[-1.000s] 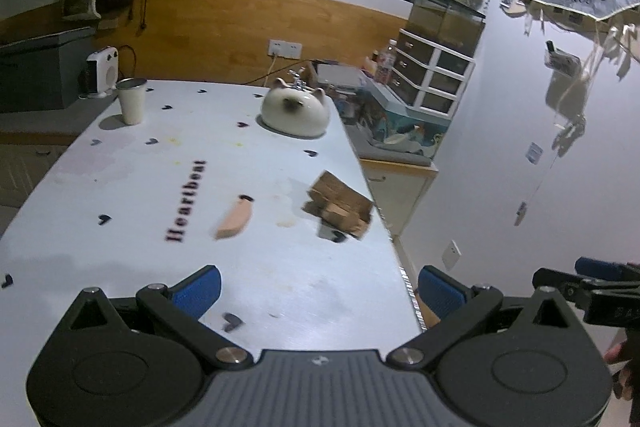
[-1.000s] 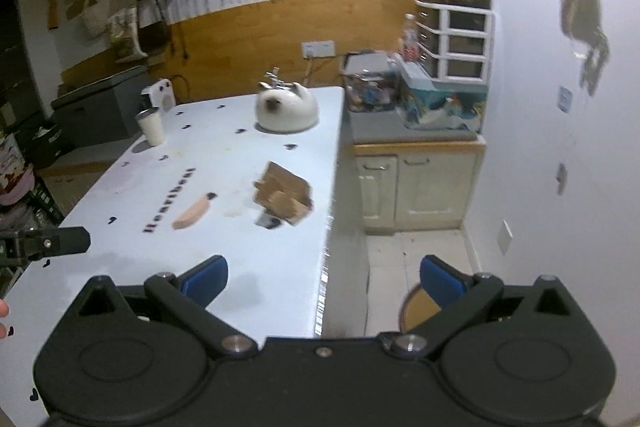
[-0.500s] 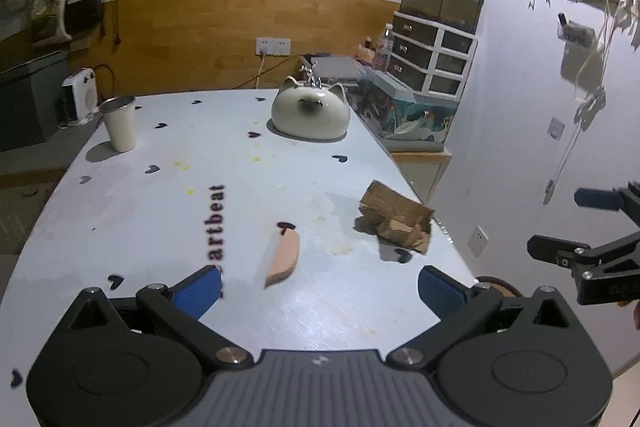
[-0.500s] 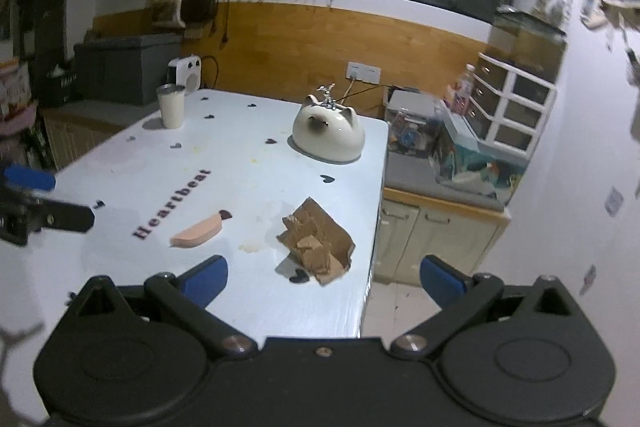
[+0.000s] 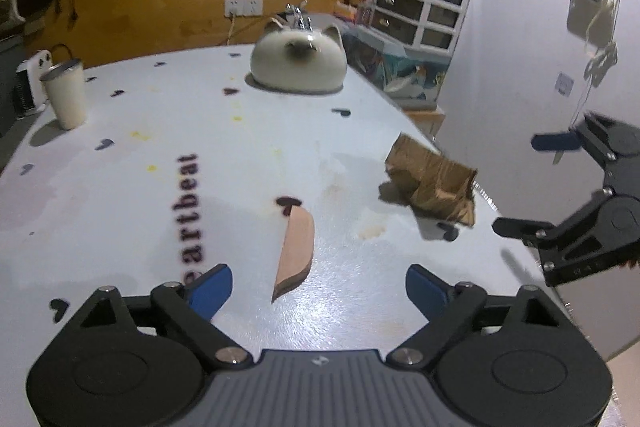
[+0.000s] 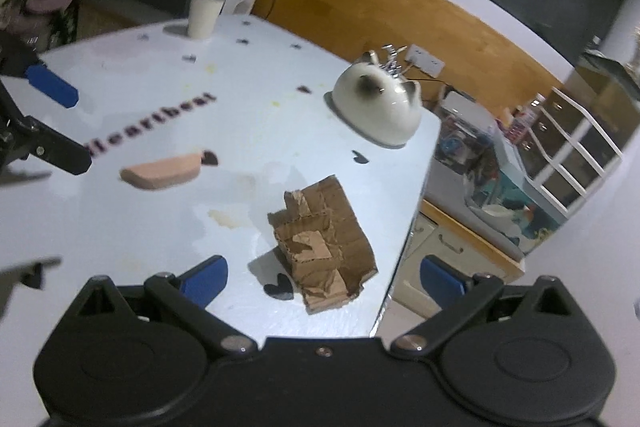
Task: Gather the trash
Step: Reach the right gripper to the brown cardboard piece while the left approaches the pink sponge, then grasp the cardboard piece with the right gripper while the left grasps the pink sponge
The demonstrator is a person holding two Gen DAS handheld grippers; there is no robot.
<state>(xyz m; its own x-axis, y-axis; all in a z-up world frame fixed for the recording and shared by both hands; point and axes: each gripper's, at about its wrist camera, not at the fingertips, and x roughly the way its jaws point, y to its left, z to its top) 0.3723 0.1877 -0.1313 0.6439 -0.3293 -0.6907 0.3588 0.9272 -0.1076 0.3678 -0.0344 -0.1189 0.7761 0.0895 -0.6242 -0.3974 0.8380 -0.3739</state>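
A pink wedge-shaped scrap lies on the white table beside the "Heartbeat" lettering. My left gripper hovers over its near end; the jaws are closing, the scrap's tip lies between them and the pads are clear of it. A crumpled brown cardboard piece sits near the table's right edge. My right gripper is open just in front of the cardboard, whose near end lies between the fingers untouched.
A white cat-shaped pot stands at the far side of the table. A pale cup is at the far left. Past the right edge are a counter and a white drawer unit.
Both grippers have come down and closer to the table. The pink scrap now reaches between the left fingers, which have narrowed a little. The right view has rolled and closed in on the cardboard.
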